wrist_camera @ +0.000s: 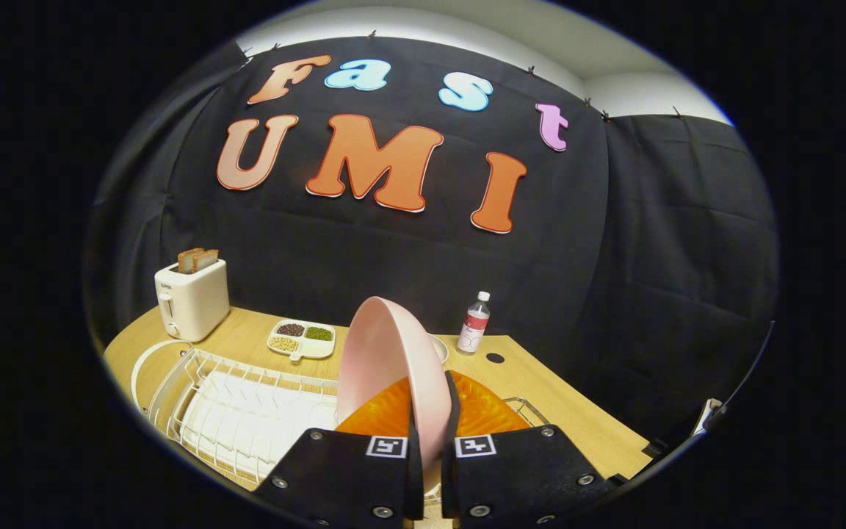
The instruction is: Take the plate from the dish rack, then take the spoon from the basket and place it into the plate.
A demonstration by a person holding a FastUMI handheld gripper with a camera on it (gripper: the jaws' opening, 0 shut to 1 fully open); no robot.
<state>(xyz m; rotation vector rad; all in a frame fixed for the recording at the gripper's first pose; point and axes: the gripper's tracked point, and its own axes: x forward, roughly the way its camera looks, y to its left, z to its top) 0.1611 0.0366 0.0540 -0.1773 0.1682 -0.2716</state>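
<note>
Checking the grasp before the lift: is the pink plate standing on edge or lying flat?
On edge: the pink plate stands upright, its rim pinched between the gripper fingers, above the white dish rack.

Claw [432, 441] pointing forward and level, its 2 fingers [349, 477] nearly closed, pressing from either side on the rim of an upright pink plate [386, 353]

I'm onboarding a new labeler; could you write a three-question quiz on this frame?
1. True or false: the gripper is shut on the pink plate.
2. What stands nearest the toaster? A) bottle B) divided tray C) orange dish
3. Fill in: the toaster holds slices of ____.

Key: 1 true, both fingers pinch its rim, above the white rack. 2 B. 3 bread.
</note>
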